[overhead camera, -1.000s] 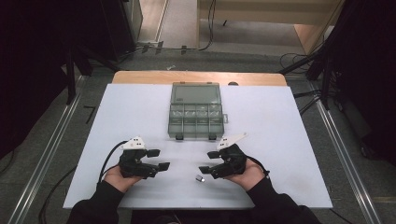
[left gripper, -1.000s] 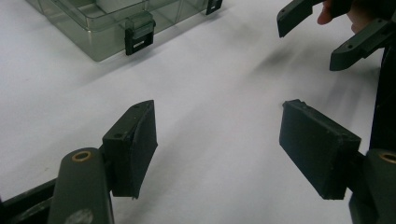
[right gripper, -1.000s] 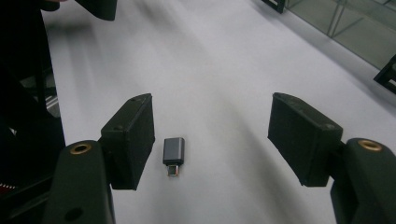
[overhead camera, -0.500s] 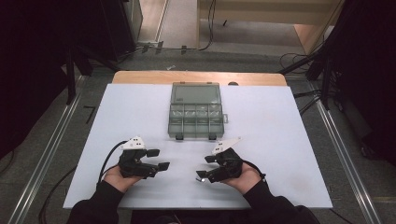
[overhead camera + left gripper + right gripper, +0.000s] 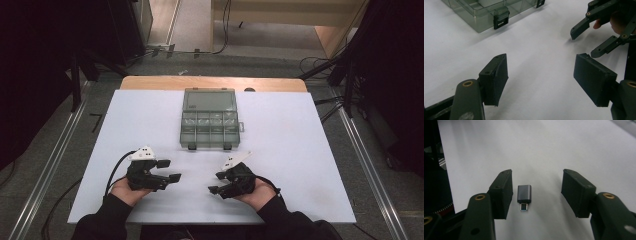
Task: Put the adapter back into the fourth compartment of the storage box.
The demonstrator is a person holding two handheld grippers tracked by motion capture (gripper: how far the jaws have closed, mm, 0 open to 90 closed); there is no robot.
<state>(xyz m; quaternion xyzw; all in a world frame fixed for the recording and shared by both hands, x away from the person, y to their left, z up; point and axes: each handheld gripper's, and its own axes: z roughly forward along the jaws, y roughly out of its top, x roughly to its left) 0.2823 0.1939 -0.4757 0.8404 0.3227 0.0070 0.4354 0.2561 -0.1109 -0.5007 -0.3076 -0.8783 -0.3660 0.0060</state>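
Left hand-held gripper (image 5: 167, 171) at 7 o'clock on the white desk (image 5: 300, 150), jaws wide apart, nothing between them. Clear compartment box (image 5: 210, 120) at 12 o'clock, latched shut as far as I can tell. Right hand-held gripper (image 5: 216, 183) at 5 o'clock, jaws spread wide and empty, straddling a small grey USB adapter (image 5: 524, 194) lying flat on the desk, nearer one jaw. Likely step: grasp the adapter. Centre it between the pads, lower to the desk, close squarely on its long sides.
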